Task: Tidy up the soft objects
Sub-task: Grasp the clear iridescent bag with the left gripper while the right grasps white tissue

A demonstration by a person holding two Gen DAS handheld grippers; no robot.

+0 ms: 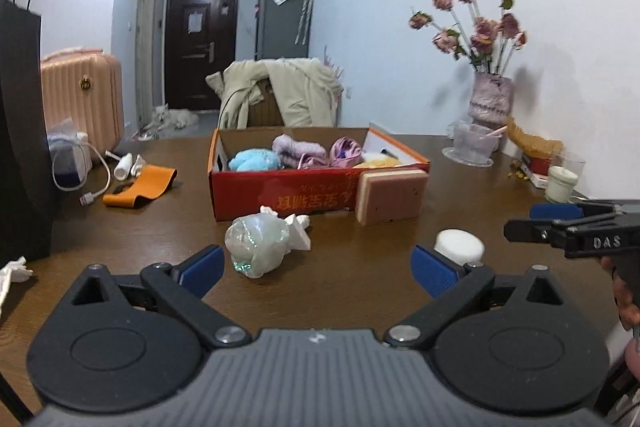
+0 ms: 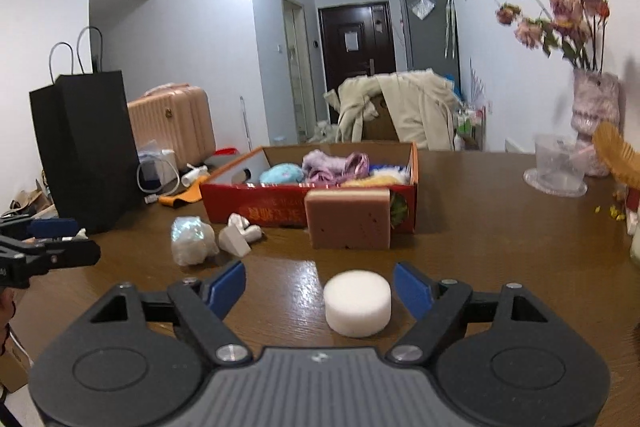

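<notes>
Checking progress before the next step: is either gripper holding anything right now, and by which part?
Nothing. Left gripper and right gripper are open, empty.

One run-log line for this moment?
left tongs: open, near crumpled bag | right tongs: open around white sponge | box: part-filled

On the brown table (image 2: 480,227) stand one red cardboard box (image 2: 280,213), one pink-and-cream rectangular sponge (image 2: 349,221), one round white foam puck (image 2: 357,303), one crumpled iridescent bag (image 2: 191,239), one black paper bag (image 2: 86,143) and one vase of dried roses (image 2: 595,115).
</notes>
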